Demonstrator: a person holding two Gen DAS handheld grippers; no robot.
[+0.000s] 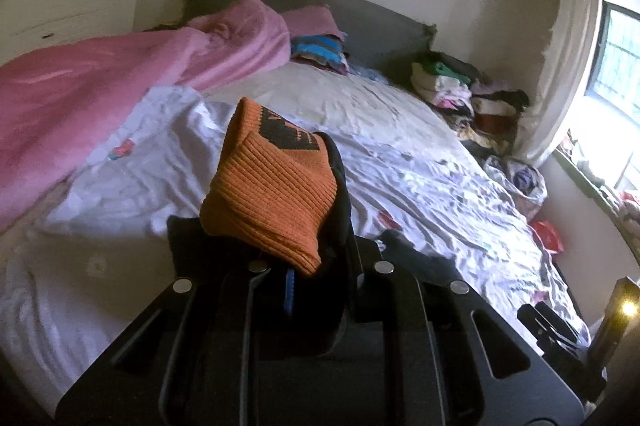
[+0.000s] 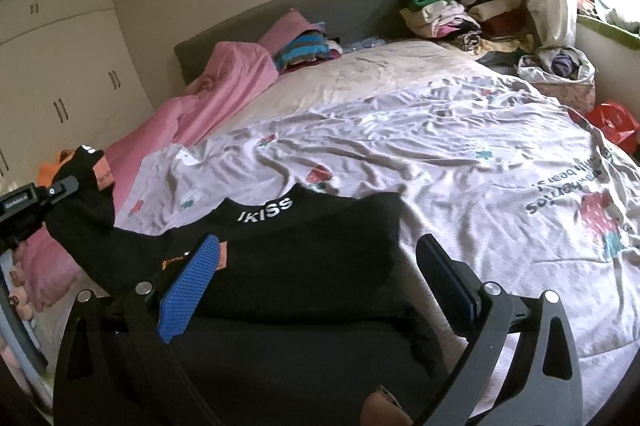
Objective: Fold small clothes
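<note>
Folding in progress: left gripper [image 1: 298,268] clamped on orange ribbed cuff [image 1: 272,197] of black sweater [image 2: 304,266], lifted off the white sheet [image 2: 460,153], centre of left view. Sweater body lies lower centre of right view, collar lettering up. Right gripper [image 2: 316,282] jaws wide apart, hovering over the body, holding nothing. Judgement: carry sleeve across the body, pin fold line with right, keep cuff flat

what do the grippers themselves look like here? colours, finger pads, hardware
Both are matte black frames with cut-out slots and round silver fasteners. The right gripper has two flat fingers with blue pads, textured with fine knurling. On the left gripper only a sliver of blue pad shows. No cables or sleeves visible; a small white label sits on its camera mount, unreadable.
</note>
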